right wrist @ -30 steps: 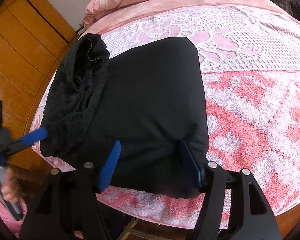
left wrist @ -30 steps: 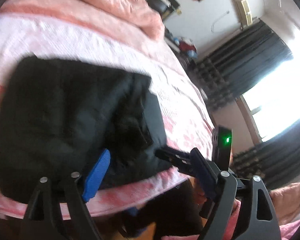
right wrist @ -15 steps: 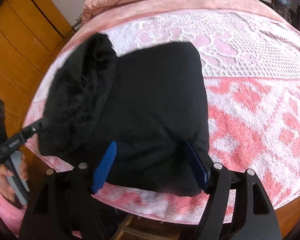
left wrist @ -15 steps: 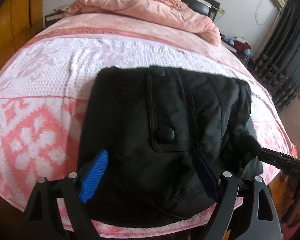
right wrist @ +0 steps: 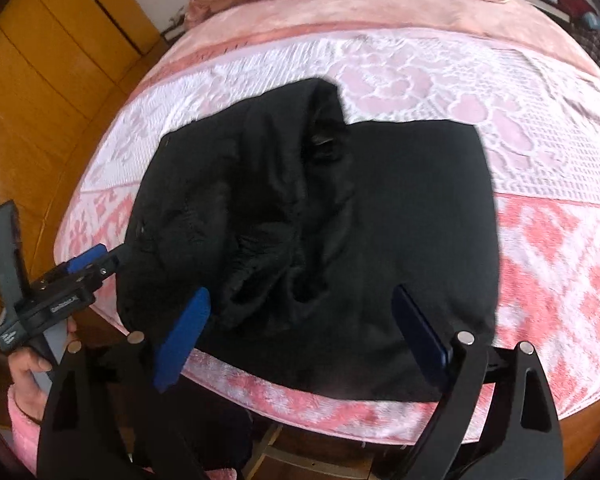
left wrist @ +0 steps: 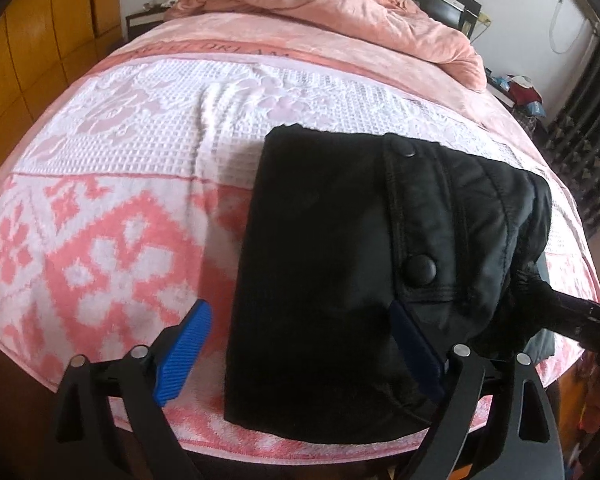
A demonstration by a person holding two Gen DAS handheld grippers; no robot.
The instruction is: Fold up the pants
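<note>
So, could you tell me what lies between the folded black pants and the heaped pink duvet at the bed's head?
Only bare bedspread, best seen in the left wrist view, between pants and duvet.

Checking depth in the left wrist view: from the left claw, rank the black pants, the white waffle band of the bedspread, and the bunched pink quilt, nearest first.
1. Black pants: right by the left claw, lower centre-right.
2. White waffle band: mid-bed, beyond the pants.
3. Pink quilt: bunched at the head of the bed, top.
</note>
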